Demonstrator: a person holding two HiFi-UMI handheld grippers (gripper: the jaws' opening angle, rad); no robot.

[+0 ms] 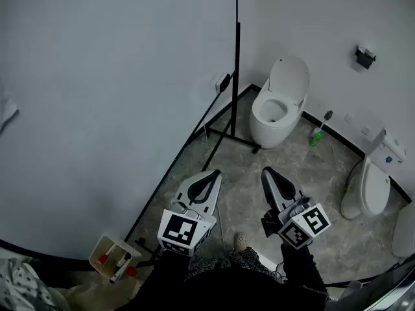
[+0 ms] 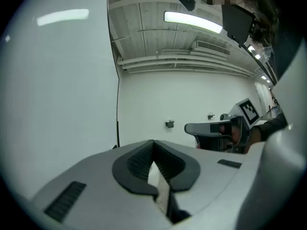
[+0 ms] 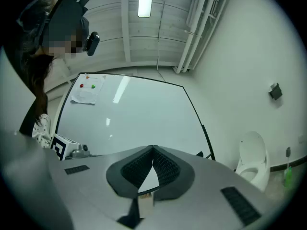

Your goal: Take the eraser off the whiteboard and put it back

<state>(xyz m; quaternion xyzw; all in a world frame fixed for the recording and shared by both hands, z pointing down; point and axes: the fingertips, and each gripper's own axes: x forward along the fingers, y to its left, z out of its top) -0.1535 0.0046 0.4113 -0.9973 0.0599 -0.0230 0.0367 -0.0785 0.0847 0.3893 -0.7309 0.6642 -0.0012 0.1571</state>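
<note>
Tiled washroom floor (image 1: 240, 193), with a toilet (image 1: 279, 102) beyond the right tongs (image 1: 267, 172) and a large whiteboard (image 1: 97, 109) on a stand to the left of the left tongs (image 1: 214, 173). Both tongs are closed tip to tip and hold nothing. They are carried side by side, roughly level, in front of the person. This posture reads as an approach, with no grasp made yet. The eraser (image 1: 222, 81), probably the small pale block at the board's far lower corner, lies ahead of the left tongs and well apart from both. Either pair would have to open before taking it.
</note>
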